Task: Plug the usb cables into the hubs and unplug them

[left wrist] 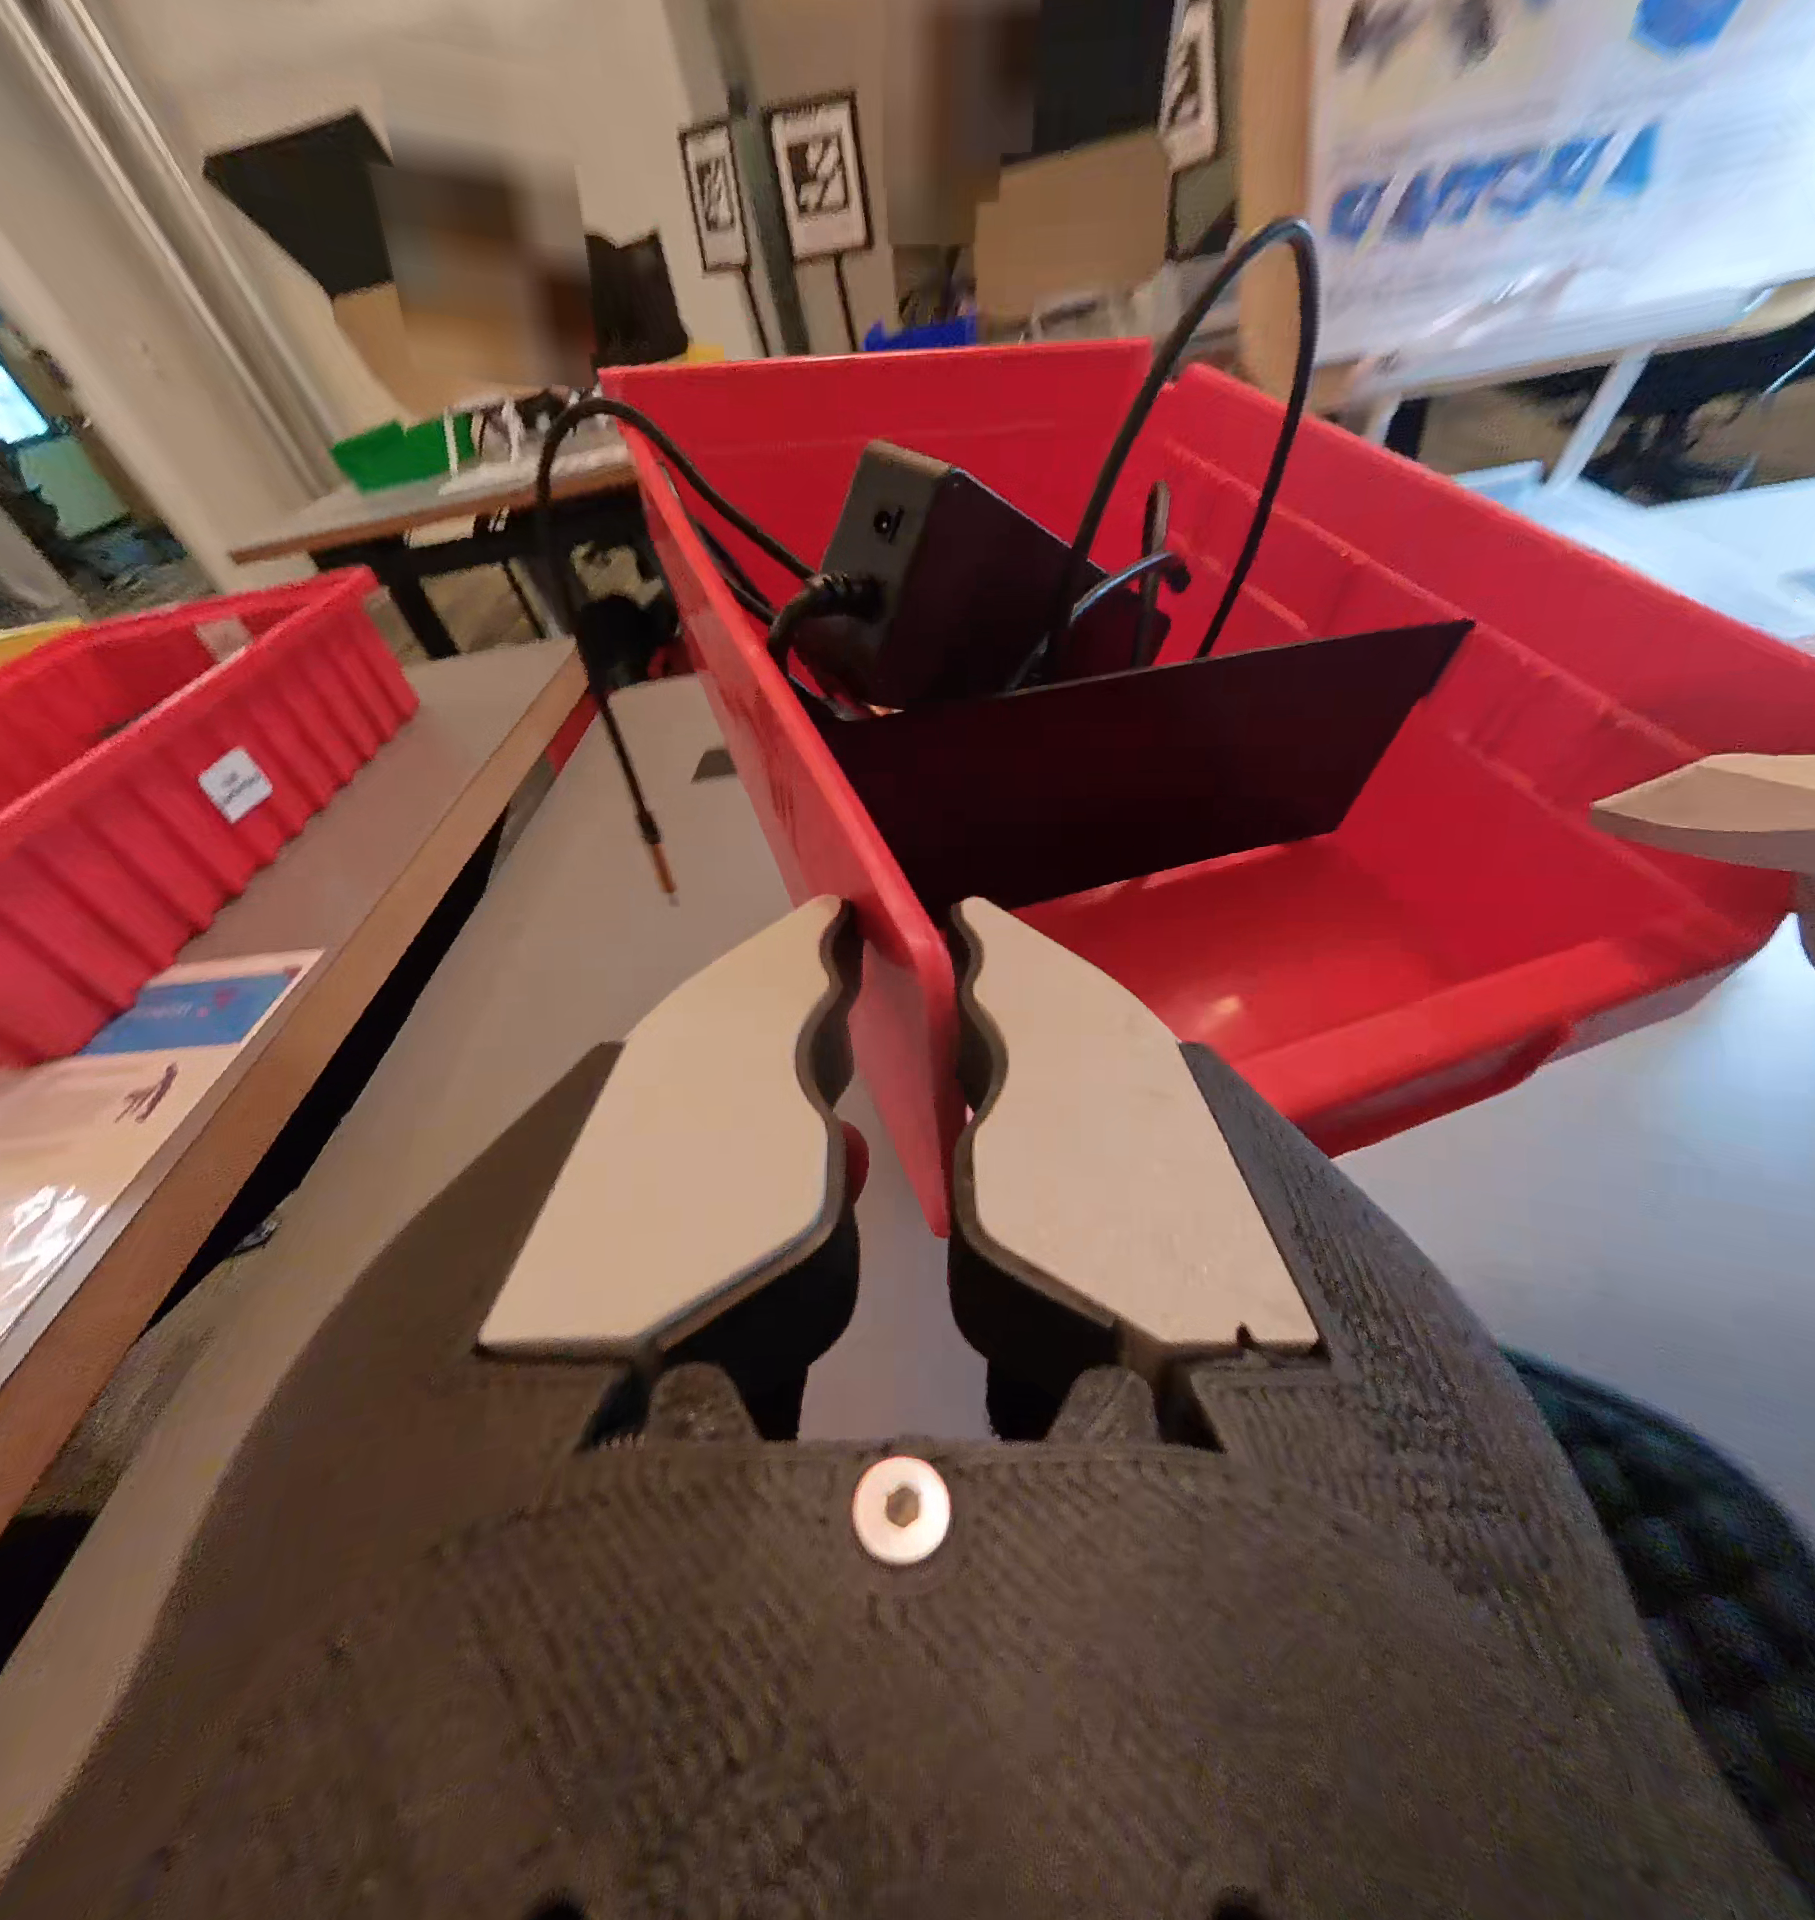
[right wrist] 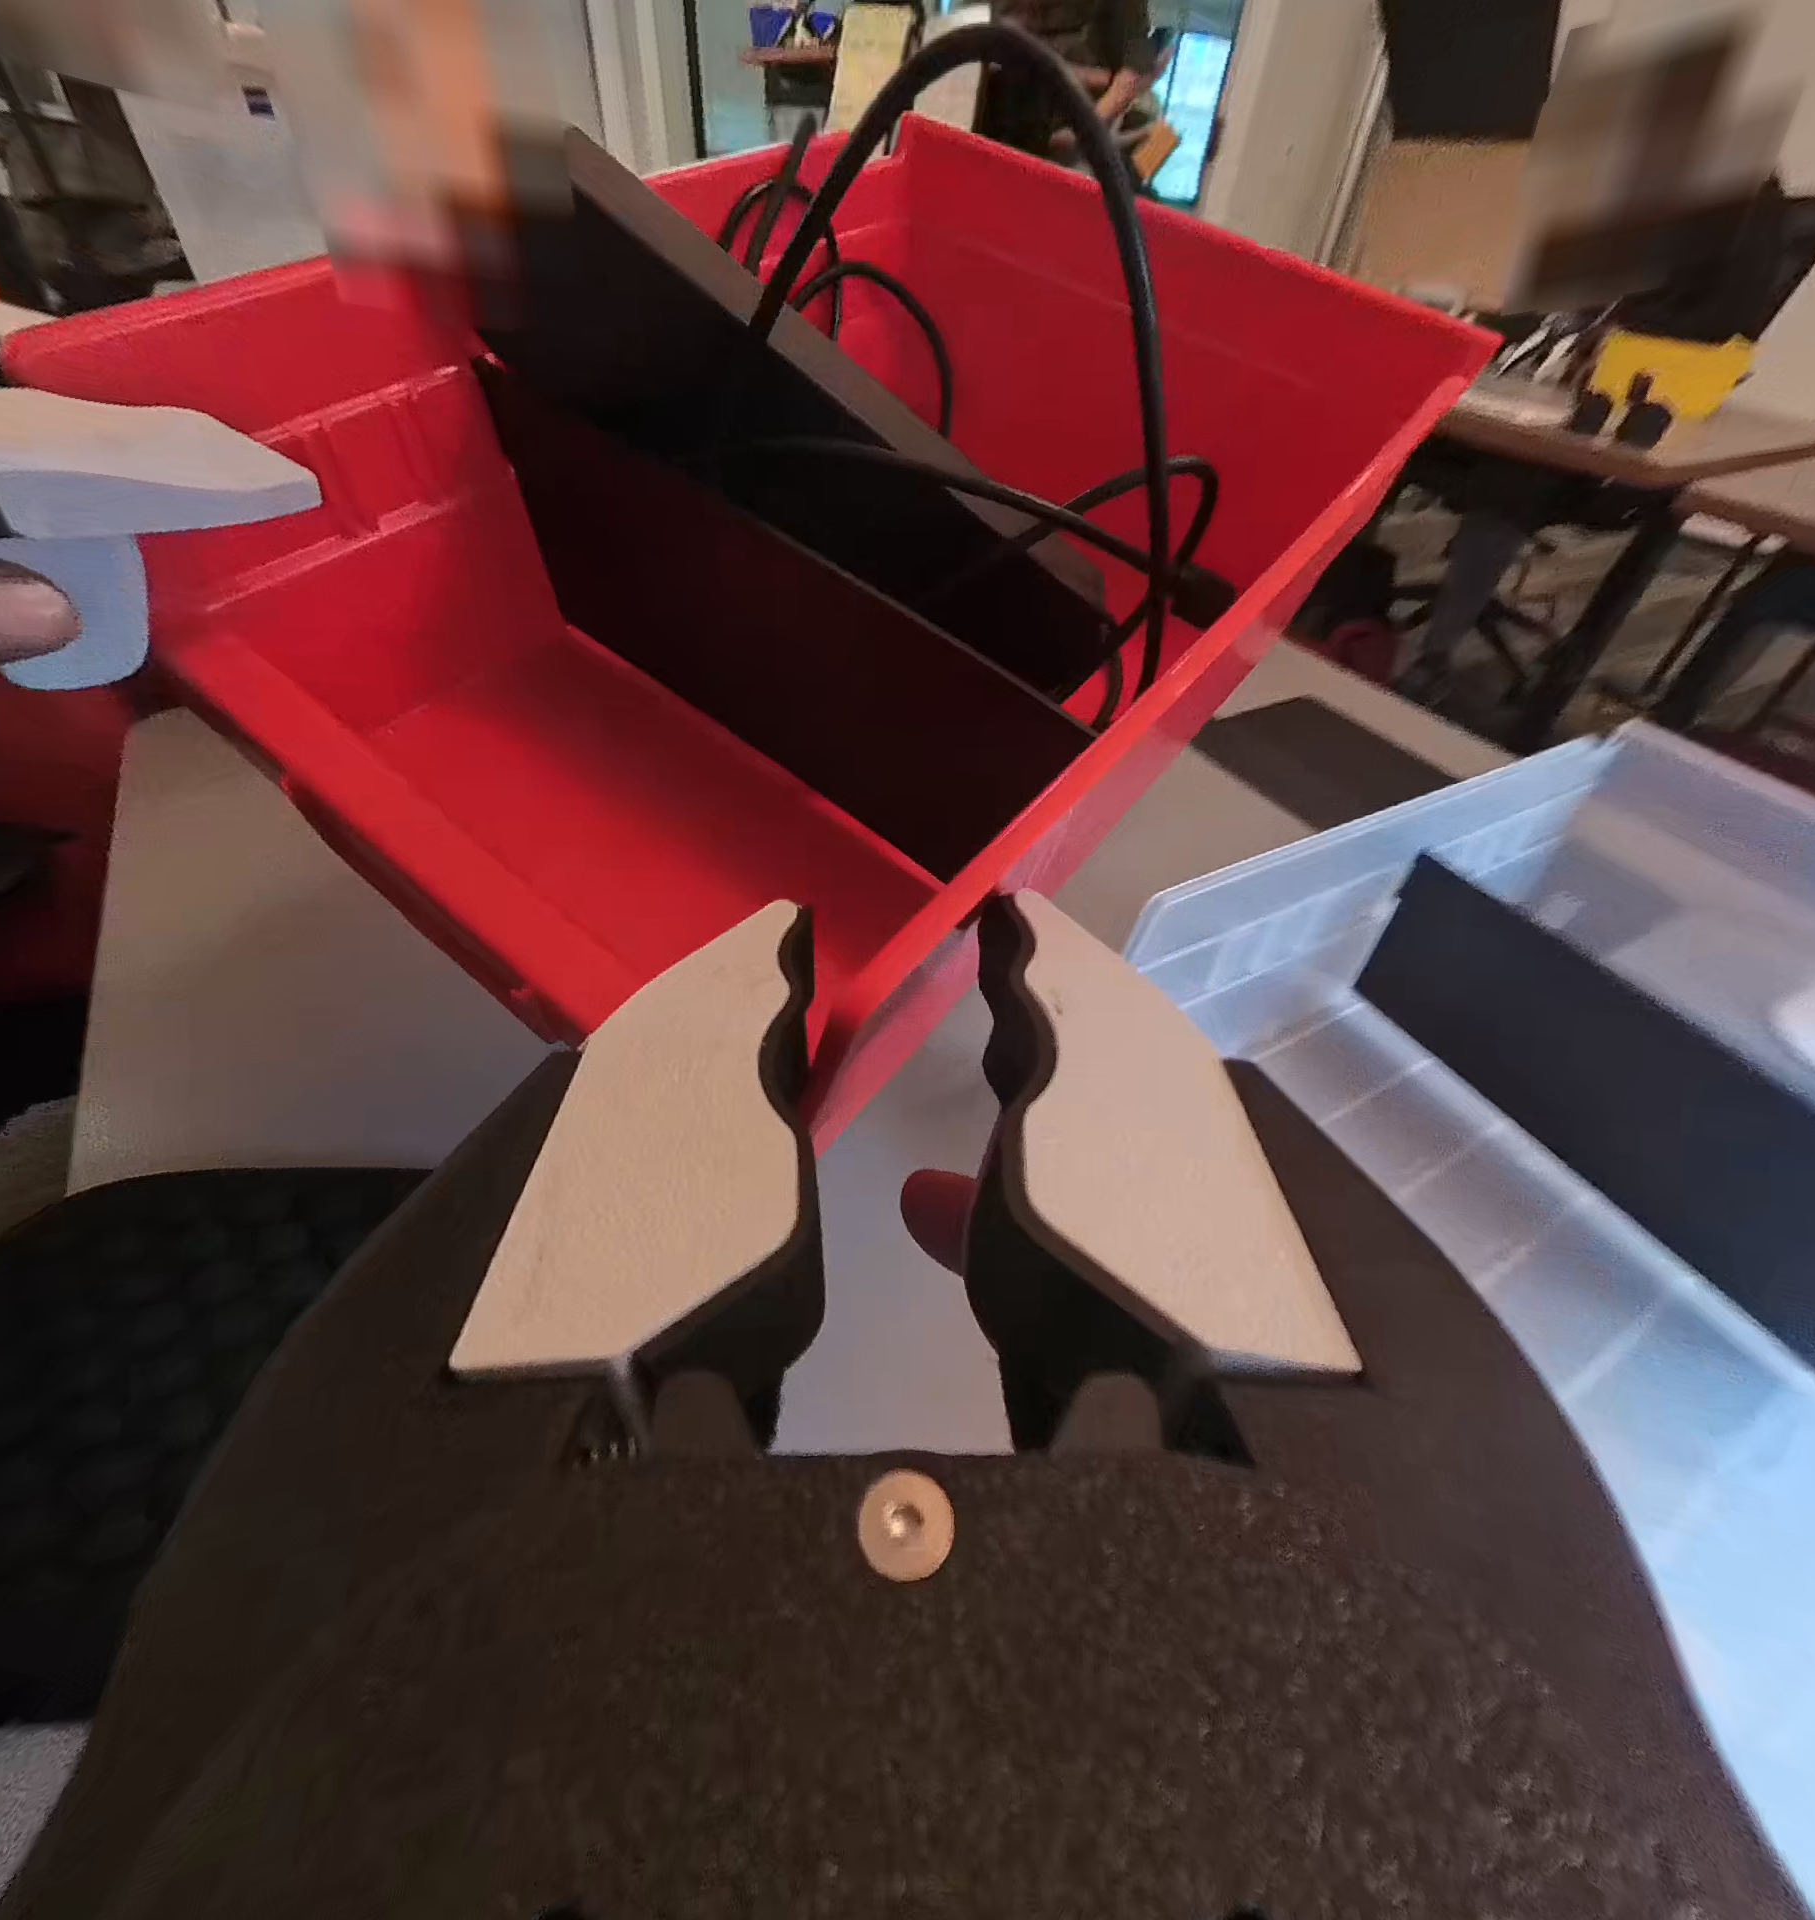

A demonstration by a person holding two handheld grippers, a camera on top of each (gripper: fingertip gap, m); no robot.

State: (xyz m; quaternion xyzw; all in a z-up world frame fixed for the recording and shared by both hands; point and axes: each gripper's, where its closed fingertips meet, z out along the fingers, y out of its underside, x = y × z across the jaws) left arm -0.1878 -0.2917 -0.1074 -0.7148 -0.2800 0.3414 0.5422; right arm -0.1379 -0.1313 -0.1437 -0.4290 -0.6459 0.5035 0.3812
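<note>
left gripper (left wrist: 898, 925) jaws clamped on red bin (left wrist: 1402, 935) side wall at 6 o'clock | hub (left wrist: 944, 566) and cables (left wrist: 1225, 416) behind black divider (left wrist: 1121, 748) (12 o'clock) | right gripper (right wrist: 895, 920) jaws astride the bin's corner, slightly apart | clear bin (right wrist: 1505, 1091) at 3 o'clock

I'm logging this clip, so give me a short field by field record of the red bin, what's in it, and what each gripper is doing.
bin: red bin, tilted, looks lifted
left gripper: shut on the bin's left wall
right gripper: straddles the bin's right wall, grip unclear
divider: black divider across the bin
far compartment: black hub with black cables
near compartment: empty
beside bin: clear bin to the right
</note>
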